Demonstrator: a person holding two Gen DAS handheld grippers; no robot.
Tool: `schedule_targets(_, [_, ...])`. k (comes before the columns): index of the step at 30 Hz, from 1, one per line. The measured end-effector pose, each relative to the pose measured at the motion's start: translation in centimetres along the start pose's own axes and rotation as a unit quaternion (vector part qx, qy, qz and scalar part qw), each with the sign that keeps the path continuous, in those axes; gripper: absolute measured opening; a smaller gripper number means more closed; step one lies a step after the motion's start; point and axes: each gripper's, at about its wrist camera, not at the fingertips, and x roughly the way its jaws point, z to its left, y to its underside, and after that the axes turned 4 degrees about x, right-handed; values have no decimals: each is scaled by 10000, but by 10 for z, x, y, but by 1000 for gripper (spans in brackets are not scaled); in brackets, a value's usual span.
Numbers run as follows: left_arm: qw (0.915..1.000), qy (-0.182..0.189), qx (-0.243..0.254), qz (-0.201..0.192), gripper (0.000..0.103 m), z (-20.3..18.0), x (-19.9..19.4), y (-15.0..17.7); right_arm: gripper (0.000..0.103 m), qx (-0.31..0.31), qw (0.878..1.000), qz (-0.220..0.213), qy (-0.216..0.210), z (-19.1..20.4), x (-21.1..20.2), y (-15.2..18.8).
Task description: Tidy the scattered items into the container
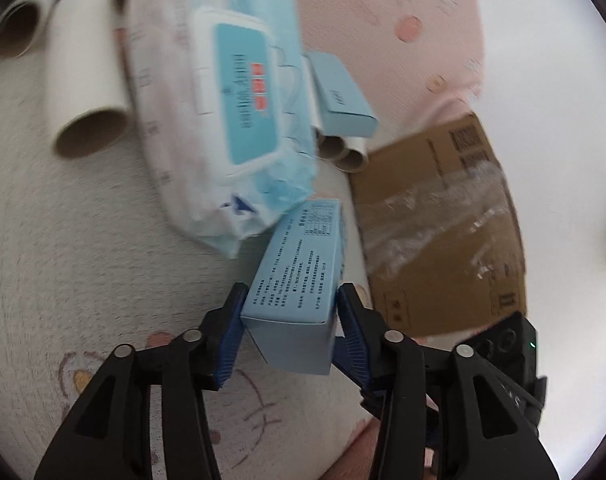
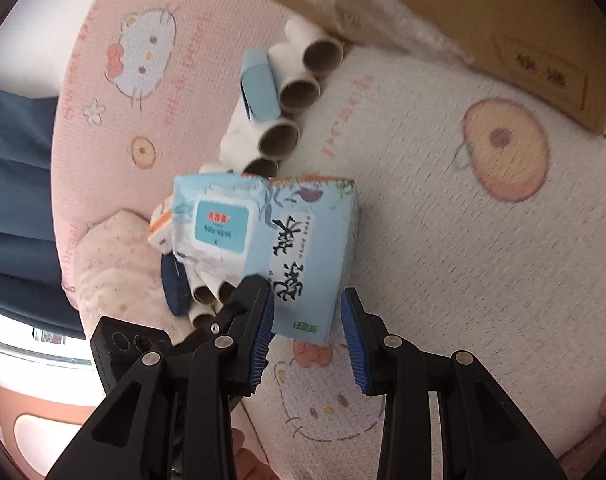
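Fingers on left gripper [image 1: 291,298] clamp one blue box [image 1: 299,264], second box [image 1: 343,96] lies loose; right gripper [image 2: 307,312] gapes.

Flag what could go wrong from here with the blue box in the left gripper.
The left gripper pinches the blue box only at its near end, so it may swing or slip. The wipes pack lies against the box's far end and could get dragged. The right gripper crowds the same box; a bump is possible.
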Motion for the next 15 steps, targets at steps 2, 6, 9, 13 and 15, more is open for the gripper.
schedule_targets(2, [9998,-179,-19,-102,54,0,0,2,33,-100,9999,9,37,2,2,1])
schedule_targets(6, [9983,-565,48,-91,58,-3,-1,5,33,-183,9998,-106,-4,3,-2,-1])
schedule_targets(9, [9945,-1034,106,-158,64,-12,-4,9,36,-311,9987,-320,229,3,-5,-8])
schedule_targets(13, [9938,-1067,234,-186,65,-20,-13,16,59,-346,9973,-559,329,-1,-7,-21])
schedule_targets(15, [9944,-1017,261,-92,65,-22,-10,18,59,-359,9970,-663,199,0,-8,-26])
